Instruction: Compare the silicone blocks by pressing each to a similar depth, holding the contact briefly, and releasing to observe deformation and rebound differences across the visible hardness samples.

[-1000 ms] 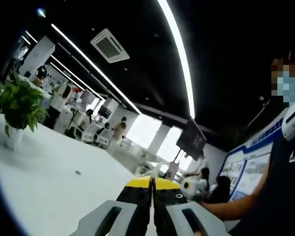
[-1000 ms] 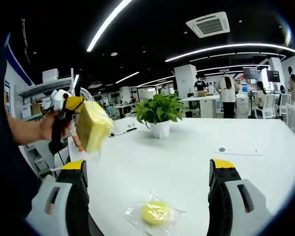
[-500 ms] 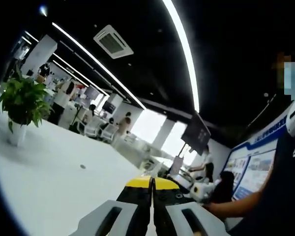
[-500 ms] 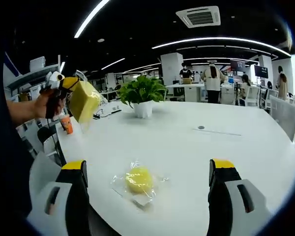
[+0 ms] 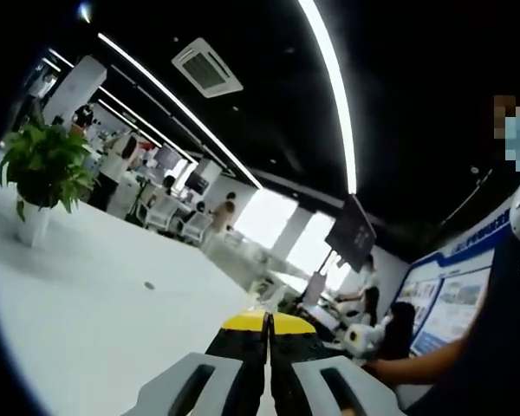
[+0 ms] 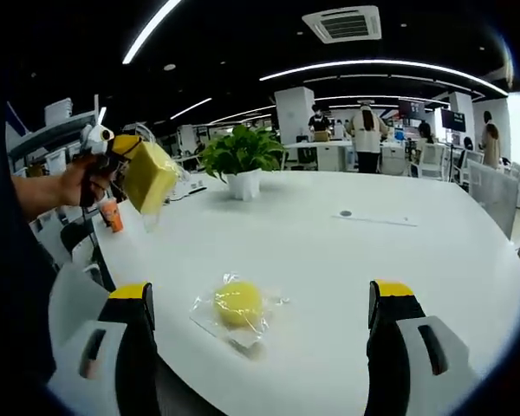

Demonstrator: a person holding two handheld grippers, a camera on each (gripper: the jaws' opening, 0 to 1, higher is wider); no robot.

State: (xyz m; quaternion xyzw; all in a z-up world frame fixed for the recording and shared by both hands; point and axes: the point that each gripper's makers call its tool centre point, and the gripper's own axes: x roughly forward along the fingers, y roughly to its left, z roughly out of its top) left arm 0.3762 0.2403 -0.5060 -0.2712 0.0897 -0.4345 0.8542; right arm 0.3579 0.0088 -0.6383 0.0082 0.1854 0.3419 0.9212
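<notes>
In the right gripper view, the right tongs (image 6: 264, 334) are held wide apart with nothing between them, above the white surface (image 6: 399, 260). Between the jaws, a round yellow silicone block (image 6: 237, 302) in a clear wrapper is seen lying on the surface. Farther left, a yellow rectangular block (image 6: 149, 177) is gripped aloft by the left tongs (image 6: 121, 156). Beyond, a potted plant (image 6: 241, 160) is seen. In the left gripper view, its jaws are pressed together.

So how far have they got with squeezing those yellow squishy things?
One sample is in hand: the left gripper is shut on a bagged yellow block, held up off the white table. The round yellow sample lies in its bag between the open right gripper's jaws, not yet pressed.
</notes>
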